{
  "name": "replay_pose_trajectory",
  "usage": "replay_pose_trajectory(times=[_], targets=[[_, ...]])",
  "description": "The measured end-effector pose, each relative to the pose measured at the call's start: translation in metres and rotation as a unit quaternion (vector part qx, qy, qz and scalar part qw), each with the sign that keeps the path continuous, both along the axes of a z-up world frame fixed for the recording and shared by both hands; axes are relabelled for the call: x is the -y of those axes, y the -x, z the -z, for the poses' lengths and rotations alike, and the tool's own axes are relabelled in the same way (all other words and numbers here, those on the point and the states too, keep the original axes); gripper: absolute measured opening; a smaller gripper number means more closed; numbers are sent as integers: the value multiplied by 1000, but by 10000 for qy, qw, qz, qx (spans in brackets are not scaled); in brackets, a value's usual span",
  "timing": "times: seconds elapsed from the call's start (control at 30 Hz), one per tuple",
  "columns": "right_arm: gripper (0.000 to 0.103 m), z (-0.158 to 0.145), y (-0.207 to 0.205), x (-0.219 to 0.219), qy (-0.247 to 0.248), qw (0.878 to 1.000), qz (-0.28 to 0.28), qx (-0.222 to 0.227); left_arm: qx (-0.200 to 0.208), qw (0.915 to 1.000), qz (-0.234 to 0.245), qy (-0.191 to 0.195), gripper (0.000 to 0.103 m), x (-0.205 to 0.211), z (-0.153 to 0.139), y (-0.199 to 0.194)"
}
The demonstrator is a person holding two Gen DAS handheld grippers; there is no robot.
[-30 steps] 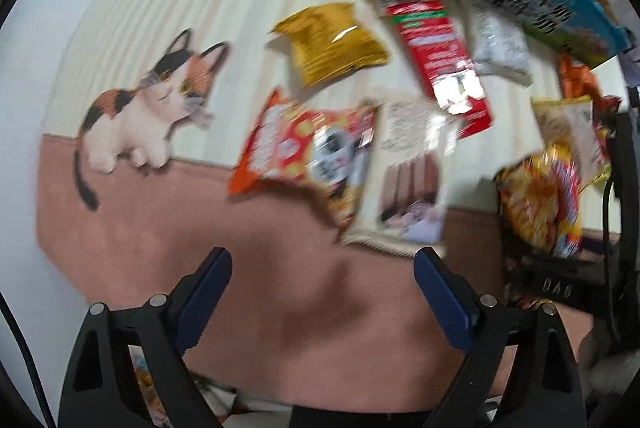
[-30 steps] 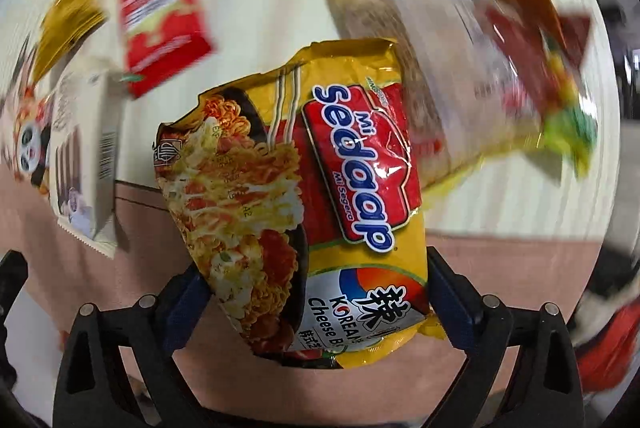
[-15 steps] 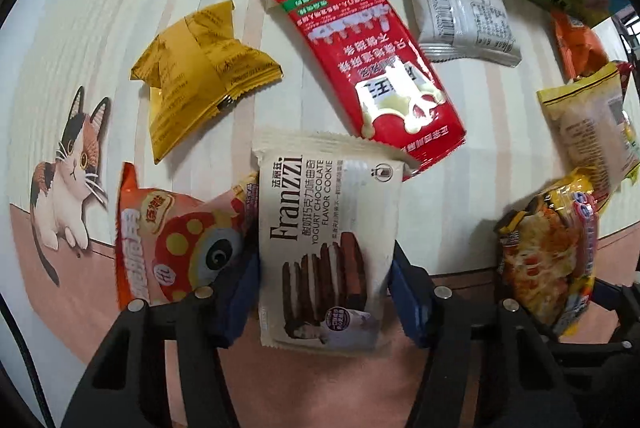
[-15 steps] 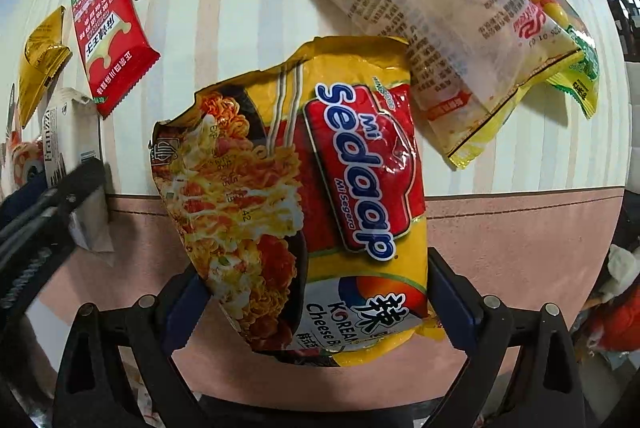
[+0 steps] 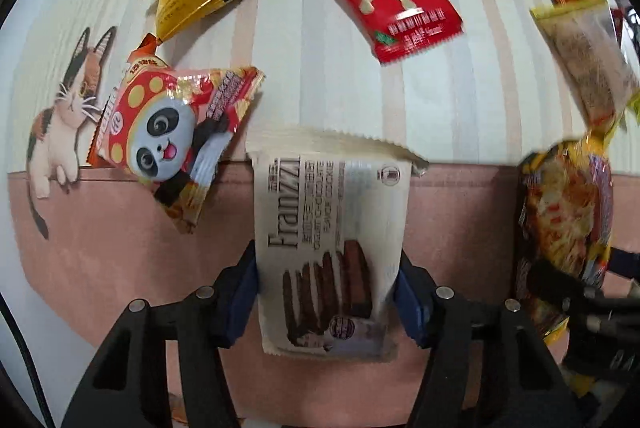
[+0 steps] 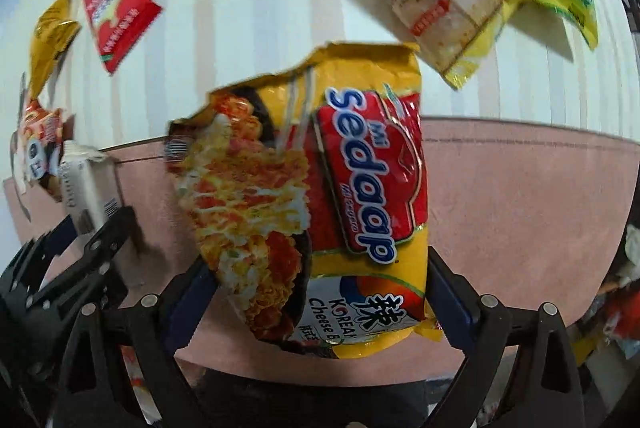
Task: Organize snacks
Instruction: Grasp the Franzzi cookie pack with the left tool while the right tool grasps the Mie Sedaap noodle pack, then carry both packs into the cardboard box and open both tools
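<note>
So the white Franzzi cookie pack (image 5: 332, 252) is pinched between the blue pads of the left gripper (image 5: 326, 294), over the pink strip of the cat mat (image 5: 120, 248). The yellow Sedaap noodle packet (image 6: 320, 196) is clamped in the right gripper (image 6: 320, 292). Other snacks are left scattered on the mat, e.g. the panda pouch (image 5: 172, 136).

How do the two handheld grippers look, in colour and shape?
Both look alike. The left gripper and the right gripper have black angular plastic arms with round silver bolts; the jaws carry dark blue pads. A thin black cable runs at the left view's edge.
</note>
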State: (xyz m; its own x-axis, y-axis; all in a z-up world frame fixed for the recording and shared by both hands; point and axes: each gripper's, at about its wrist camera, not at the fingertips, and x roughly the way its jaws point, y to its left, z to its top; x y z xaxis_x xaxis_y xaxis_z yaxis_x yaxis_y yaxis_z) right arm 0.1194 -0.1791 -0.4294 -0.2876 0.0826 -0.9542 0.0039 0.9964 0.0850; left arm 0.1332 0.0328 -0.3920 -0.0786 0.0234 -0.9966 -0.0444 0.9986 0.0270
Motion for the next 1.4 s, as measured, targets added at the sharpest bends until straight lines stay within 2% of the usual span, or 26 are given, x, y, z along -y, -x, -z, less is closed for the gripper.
replay_pose_trajectory(times=[0.17,0.3,0.33,0.37,0.47,0.53,0.63,0.73,0.83,0.93,1.17,1.27,1.4], targets=[[100,-20,0,-20,450,9939,-918,416,6,9999,-57,158,58,-10,3,-6],[100,-2,9,-33,760,9898,-1201,115,90,9997,-131,177,57,-28,2,1],[98,2,10,-31,749,9916,-1052,35,88,9997,-164,186,57,-30,1,7],[90,3,12,-26,680,9943,-820,-7,89,9996,-176,186,57,-26,0,-1],[89,3,12,-7,356,9993,112,-88,95,9996,-161,197,57,-21,-5,2],[90,3,12,1,254,9990,338,-120,109,9997,-129,189,57,-21,-6,3],[91,5,11,8,210,9989,387,-149,137,9997,-87,175,57,-17,-7,3],[91,26,12,19,338,9988,329,-84,173,9997,-69,129,57,-14,-10,5],[87,22,16,15,449,9985,295,82,242,9997,-13,-79,56,-6,-13,8],[85,20,30,-3,451,9981,325,248,255,9997,12,-50,56,0,-19,12],[83,-7,42,3,89,9990,189,397,617,9981,-41,-37,56,12,-69,14],[83,-27,44,13,-165,9985,142,506,872,9962,-58,36,55,16,-104,9],[83,-69,38,23,-616,9951,188,747,1266,9916,-88,240,56,20,-157,-7]])
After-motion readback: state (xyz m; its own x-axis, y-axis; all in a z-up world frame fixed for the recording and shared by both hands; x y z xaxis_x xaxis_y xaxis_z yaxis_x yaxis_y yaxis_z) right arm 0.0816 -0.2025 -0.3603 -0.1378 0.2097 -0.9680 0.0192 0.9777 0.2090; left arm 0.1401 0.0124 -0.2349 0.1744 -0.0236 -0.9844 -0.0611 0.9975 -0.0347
